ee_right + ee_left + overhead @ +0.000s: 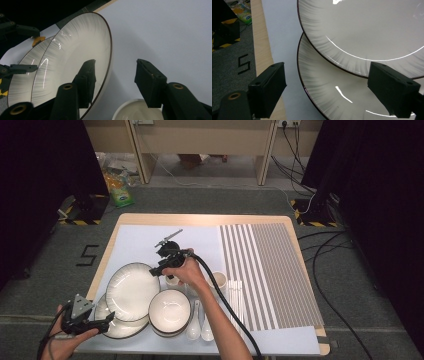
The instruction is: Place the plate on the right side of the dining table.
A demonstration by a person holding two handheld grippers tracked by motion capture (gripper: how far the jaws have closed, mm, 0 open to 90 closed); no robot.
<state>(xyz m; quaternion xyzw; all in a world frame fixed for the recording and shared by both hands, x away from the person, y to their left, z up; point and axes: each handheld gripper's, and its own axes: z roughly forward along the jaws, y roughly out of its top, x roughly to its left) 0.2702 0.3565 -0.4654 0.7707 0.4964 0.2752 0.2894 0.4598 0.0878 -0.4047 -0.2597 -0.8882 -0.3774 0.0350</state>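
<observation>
My left gripper (107, 320) sits at the near left corner of the tabletop (200, 218), level with the rim of the lower plate (122, 329). In the left gripper view its jaws stand well apart. 1 jaw is over the white mat (135, 242) by the table's left edge and the other is over the plate's face. The plate's dark rim runs between them, and neither pad is pressing on it.

This lower plate lies at the near left of the mat. The upper plate (132, 290) overlaps its far side.

My right gripper (155, 270) hangs over the middle of the mat, just beyond the upper plate's far right rim, and its jaws point toward the left edge. In the right gripper view its jaws are apart with nothing between them, above bare mat. A small white cup (136, 111) sits just below them.

A bowl (170, 312) stands at the near edge, just right of the plates, and 2 white spoons (194, 322) lie beside it. A second cup (219, 280) and chopsticks (235, 292) sit by the striped mat (275, 270).
</observation>
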